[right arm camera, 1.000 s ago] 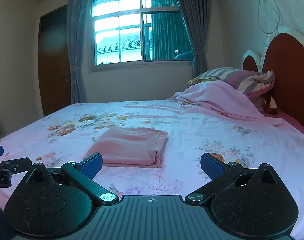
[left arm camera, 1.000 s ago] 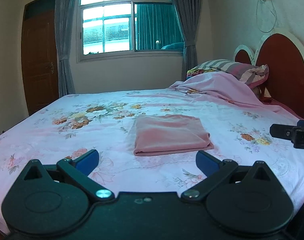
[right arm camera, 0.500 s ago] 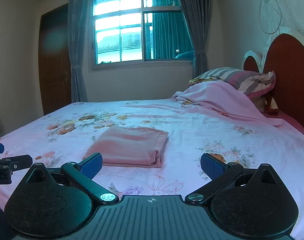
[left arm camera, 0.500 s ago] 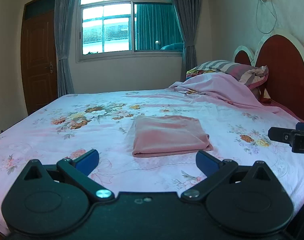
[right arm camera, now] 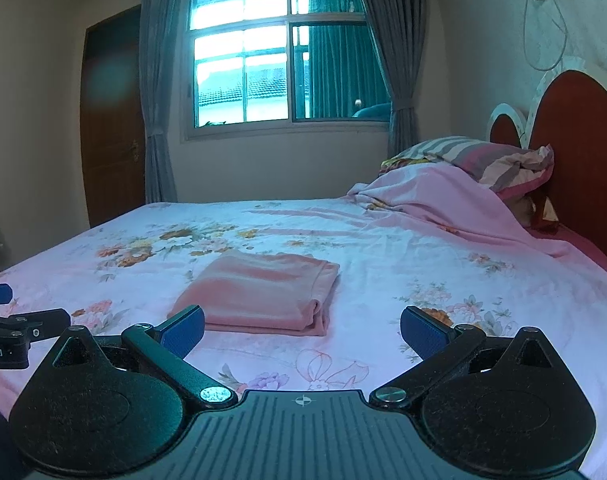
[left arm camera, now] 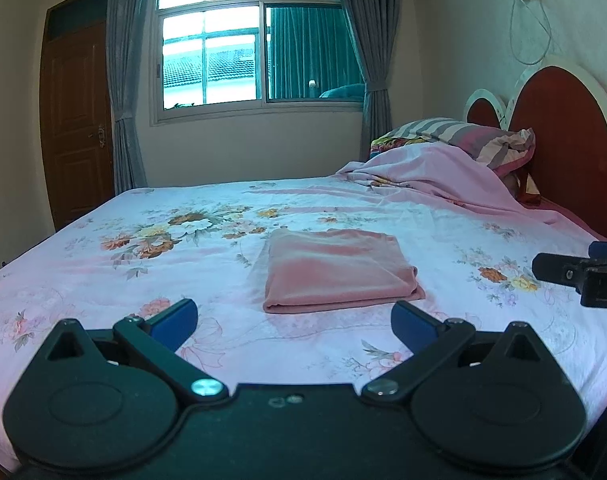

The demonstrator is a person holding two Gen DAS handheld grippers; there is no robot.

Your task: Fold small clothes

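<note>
1. We see a folded pink garment (left arm camera: 337, 270) lying flat on the bed (left arm camera: 103, 280), on the flowered sheet, near the middle.
2. Our left hand-held gripper (left arm camera: 293, 322) hangs above the near edge of the bed, its blue pads (left arm camera: 175, 318) spread wide apart, nothing between them; the garment lies just beyond, untouched.
3. Our right hand-held gripper (right arm camera: 301, 328) is likewise spread wide and empty, its left pad (right arm camera: 183, 328) overlapping the garment's near corner in view; we cannot tell if it touches.
4. A rumpled pink blanket (right arm camera: 443, 196) and striped pillow (right arm camera: 483, 158) sit against the red headboard (right arm camera: 575, 152).
5. A curtained window (left arm camera: 259, 48) glows behind.
</note>
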